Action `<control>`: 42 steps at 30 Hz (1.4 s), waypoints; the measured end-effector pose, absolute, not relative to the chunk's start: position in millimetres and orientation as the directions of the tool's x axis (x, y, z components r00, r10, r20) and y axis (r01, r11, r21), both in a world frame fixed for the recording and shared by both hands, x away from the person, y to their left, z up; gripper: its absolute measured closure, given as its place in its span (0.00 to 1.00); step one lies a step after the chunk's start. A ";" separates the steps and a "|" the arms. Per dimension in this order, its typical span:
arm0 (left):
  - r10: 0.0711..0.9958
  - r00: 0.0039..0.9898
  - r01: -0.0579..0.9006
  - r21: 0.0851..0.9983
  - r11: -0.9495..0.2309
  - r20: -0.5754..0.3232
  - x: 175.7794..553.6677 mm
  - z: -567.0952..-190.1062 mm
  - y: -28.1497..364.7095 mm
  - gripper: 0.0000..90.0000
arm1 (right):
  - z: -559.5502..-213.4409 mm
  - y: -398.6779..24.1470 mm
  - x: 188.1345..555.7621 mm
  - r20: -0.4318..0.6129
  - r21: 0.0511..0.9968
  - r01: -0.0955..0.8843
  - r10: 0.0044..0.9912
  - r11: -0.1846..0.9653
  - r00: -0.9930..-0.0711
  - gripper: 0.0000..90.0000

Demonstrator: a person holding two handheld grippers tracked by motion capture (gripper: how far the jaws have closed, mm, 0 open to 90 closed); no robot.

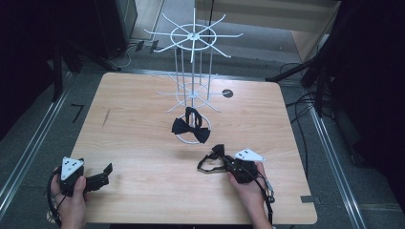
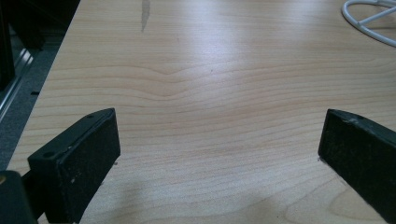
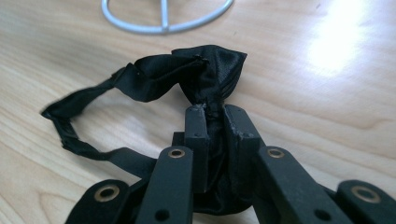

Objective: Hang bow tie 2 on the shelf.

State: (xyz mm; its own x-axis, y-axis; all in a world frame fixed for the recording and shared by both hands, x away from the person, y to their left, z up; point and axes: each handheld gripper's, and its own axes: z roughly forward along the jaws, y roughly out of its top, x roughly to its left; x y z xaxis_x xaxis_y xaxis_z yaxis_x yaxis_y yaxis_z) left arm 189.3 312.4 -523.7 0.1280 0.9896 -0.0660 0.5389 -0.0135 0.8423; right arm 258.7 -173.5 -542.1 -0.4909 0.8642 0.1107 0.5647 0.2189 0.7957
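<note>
A black bow tie lies on the wooden table near the front right, its thin strap looped out to the left. My right gripper is shut on it; in the right gripper view the jaws pinch the bow tie at its knot, with satin bunched on both sides of the right gripper. A second black bow tie hangs low on the white wire rack, over its base ring. My left gripper rests at the front left, open, nothing between the fingers of the left gripper.
The tall wire rack stands at the table's back centre with spokes reaching out at two levels; its base ring lies just beyond the held tie. A small dark disc sits right of the rack. Stands and cables surround the table.
</note>
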 end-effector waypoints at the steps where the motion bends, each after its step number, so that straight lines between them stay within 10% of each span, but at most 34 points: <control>1: 0.990 0.128 0.539 0.842 -0.014 -0.066 189.3 -523.7 312.5 0.00 | -540.5 -175.0 258.2 0.108 0.803 0.556 0.866 0.214 -0.489 0.91; 42: 0.990 0.127 0.539 0.842 -0.013 -0.066 189.2 -523.6 312.7 0.00 | -480.2 -213.7 240.3 0.106 0.927 0.371 0.917 0.048 -0.385 0.90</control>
